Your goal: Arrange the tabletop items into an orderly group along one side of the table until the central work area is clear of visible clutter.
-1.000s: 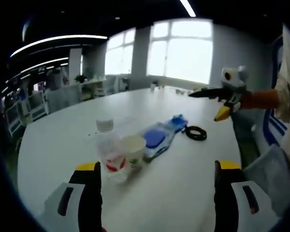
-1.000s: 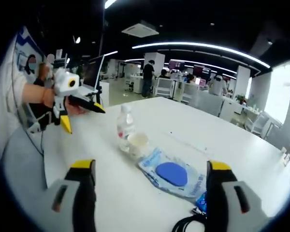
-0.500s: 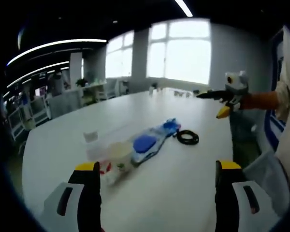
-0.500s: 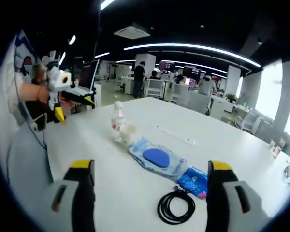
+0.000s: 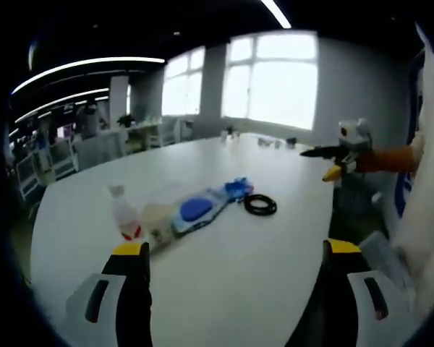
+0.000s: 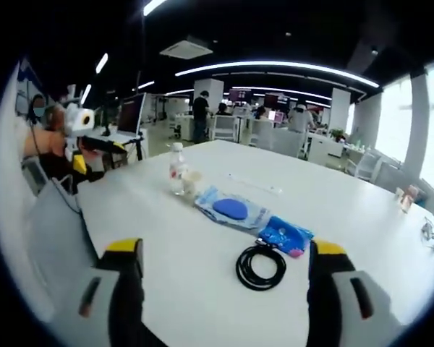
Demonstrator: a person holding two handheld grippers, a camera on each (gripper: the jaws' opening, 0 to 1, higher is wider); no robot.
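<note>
In the left gripper view the paper cup (image 5: 157, 217) is blurring into the water bottle (image 5: 123, 219) beside it, while the blue pouch (image 5: 238, 189) is showing too small to make out.

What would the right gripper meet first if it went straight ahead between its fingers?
Probably the coiled black cable, which lies on the white table between the open right gripper fingers. The blue pouch sits just beyond. Depth is uncertain.
</note>
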